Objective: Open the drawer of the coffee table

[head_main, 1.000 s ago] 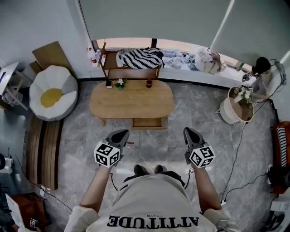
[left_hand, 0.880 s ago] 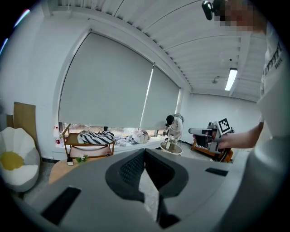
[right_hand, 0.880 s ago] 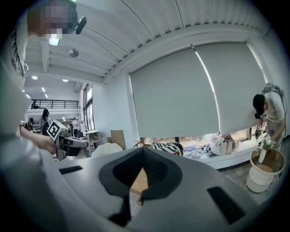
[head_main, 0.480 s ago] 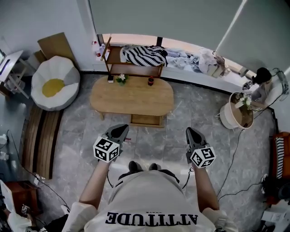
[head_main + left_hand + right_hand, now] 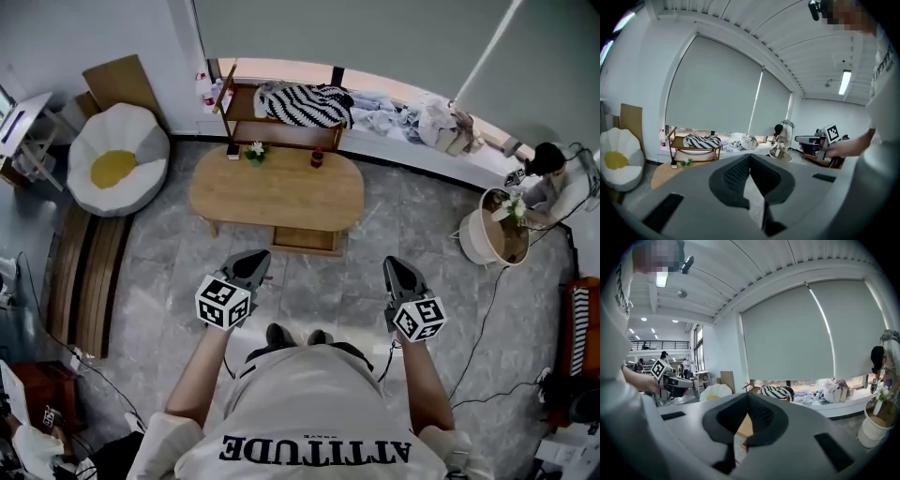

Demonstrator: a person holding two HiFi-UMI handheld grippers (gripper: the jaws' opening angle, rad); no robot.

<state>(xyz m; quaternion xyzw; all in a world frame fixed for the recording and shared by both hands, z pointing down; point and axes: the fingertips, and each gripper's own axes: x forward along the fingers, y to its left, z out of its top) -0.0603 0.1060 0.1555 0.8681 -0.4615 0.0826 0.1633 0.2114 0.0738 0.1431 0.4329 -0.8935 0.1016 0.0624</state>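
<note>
1. Coffee table [image 5: 277,187] at 12 o'clock, well ahead; drifts only slightly in the head view since a second ago.
2. Drawer [image 5: 305,239] under its near edge, front jutting out a little, unchanged.
3. Left gripper [image 5: 254,257] at 11 o'clock, right gripper [image 5: 394,268] at 1 o'clock: jaws together, empty, well apart from the drawer, which fits an approach or a step back.
</note>
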